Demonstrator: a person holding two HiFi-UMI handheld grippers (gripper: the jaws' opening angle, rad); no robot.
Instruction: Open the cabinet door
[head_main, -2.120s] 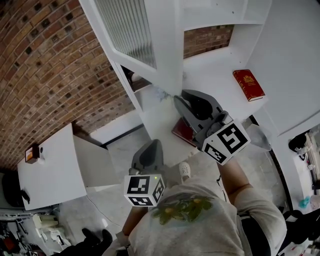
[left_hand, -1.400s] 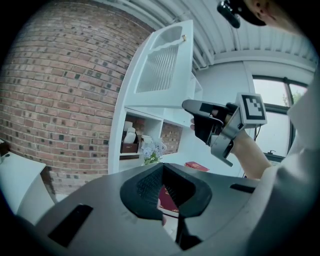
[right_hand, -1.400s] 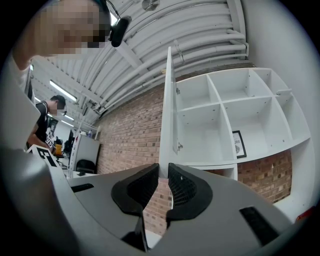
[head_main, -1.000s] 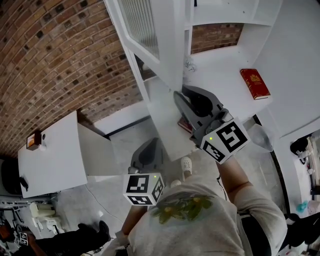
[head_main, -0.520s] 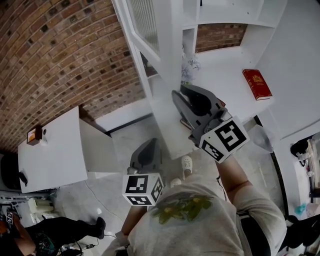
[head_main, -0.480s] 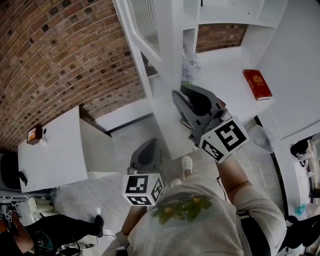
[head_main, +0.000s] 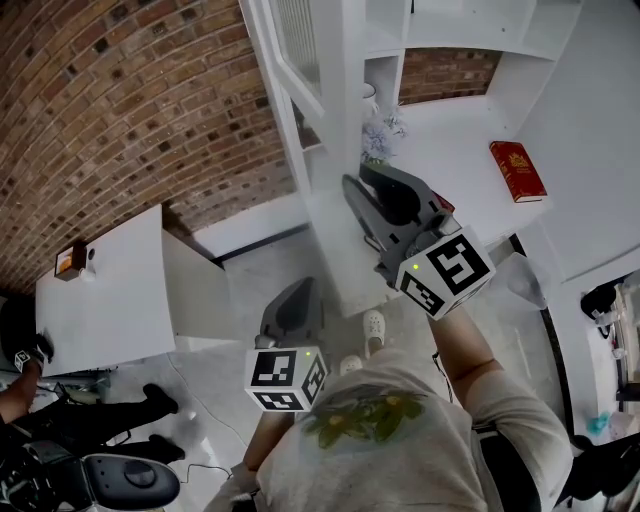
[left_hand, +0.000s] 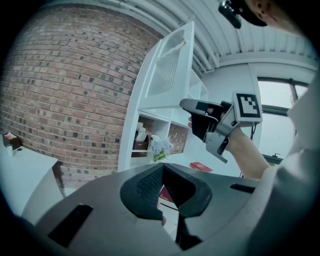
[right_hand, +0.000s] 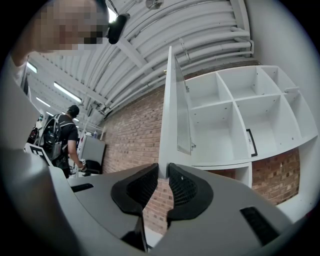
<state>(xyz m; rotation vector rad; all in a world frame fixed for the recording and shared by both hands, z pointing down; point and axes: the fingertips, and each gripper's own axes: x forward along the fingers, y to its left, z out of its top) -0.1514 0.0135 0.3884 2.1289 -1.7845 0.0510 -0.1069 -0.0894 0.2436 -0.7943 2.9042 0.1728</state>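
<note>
White cabinet (head_main: 450, 140) fills the far right, its shelves exposed. Door (head_main: 338, 90) stands swung well out from it, edge-on to the person, long axis upright, brick wall (head_main: 150, 100) on its left. Right gripper (head_main: 352, 188) has the door's near edge between its pads, jaws narrow and clamped on it, panel rising above them. Left gripper (head_main: 297, 292) hangs nearer and lower, well apart from the door, jaws part open and empty. Door looks mostly open; any further swing likely goes left, by the right hand.
</note>
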